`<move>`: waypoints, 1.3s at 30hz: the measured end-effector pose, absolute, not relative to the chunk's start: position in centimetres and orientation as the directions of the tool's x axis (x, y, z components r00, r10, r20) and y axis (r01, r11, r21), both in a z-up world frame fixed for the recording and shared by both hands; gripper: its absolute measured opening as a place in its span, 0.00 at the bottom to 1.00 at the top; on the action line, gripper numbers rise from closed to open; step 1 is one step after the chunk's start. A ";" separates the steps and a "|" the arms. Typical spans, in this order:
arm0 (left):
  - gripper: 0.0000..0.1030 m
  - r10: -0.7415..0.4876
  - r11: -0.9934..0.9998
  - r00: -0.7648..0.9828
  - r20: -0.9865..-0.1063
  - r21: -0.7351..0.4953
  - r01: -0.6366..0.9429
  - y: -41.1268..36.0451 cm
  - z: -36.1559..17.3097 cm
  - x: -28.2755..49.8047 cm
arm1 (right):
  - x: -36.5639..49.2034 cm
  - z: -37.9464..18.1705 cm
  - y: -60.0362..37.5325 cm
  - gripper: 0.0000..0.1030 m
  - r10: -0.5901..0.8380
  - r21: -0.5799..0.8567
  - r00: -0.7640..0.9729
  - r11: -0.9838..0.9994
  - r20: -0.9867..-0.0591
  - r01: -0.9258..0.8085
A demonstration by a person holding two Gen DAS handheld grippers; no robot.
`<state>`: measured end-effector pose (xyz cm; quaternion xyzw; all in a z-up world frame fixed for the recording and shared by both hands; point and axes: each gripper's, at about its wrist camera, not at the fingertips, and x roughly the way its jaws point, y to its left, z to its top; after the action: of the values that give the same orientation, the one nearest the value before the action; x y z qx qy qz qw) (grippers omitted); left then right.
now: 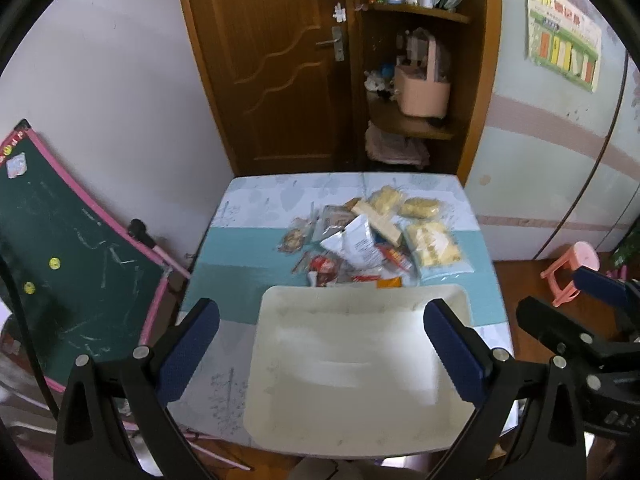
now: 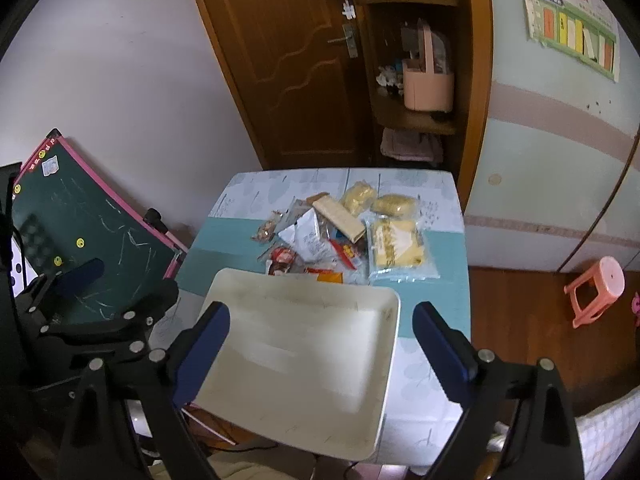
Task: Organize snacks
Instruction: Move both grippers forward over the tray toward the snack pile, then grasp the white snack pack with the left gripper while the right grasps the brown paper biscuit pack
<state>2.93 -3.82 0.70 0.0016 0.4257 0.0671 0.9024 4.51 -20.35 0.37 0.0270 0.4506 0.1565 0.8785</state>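
A pile of packaged snacks [image 1: 372, 240] [image 2: 332, 236] lies on the far half of the small table: yellow bags, a long beige bar, a white pouch and red wrappers. A cream tray [image 1: 352, 364] [image 2: 304, 364] with nothing in it sits on the near half, just in front of the pile. My left gripper [image 1: 322, 344] hovers open above the tray, nothing between its blue pads. My right gripper [image 2: 320, 348] is open too, over the tray's near side. Each gripper shows at the edge of the other's view.
The table [image 1: 240, 248] has a blue and white patterned cover. A green chalkboard [image 1: 68, 256] leans at the left. Behind stand a wooden door [image 1: 272, 64] and a corner shelf with a pink basket [image 1: 420, 88]. A pink stool [image 2: 596, 292] stands on the floor at right.
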 end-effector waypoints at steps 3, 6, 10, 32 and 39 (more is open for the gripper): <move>0.98 0.073 0.995 0.642 -0.763 0.011 -0.100 -3.4 1.2 3.6 | 5.2 0.9 -20.7 0.89 0.268 0.148 0.572 0.958 -0.775 -0.248; 0.98 0.087 0.995 0.651 -0.754 0.037 -0.090 -3.0 1.8 4.6 | 6.0 1.4 -20.8 0.89 0.253 0.124 0.594 0.960 -0.764 -0.249; 0.98 0.124 0.992 0.660 -0.741 0.090 -0.085 -2.3 2.6 6.6 | 8.3 1.6 -21.1 0.87 0.240 0.115 0.590 0.963 -0.771 -0.242; 0.98 -0.143 0.989 0.355 -0.924 -0.117 0.094 2.7 -14.5 24.5 | 27.7 -12.2 -15.2 0.75 0.176 0.026 0.379 0.929 -0.909 -0.368; 0.97 -0.217 0.975 0.255 -0.942 -0.223 0.007 1.6 -20.8 27.3 | 32.4 -19.6 -13.1 0.75 0.161 0.040 0.281 0.919 -0.946 -0.393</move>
<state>27.34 1.60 -20.82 -0.0866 0.6064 -0.0710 0.7872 32.41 -13.14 -19.60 -0.1010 0.5736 0.1743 0.7940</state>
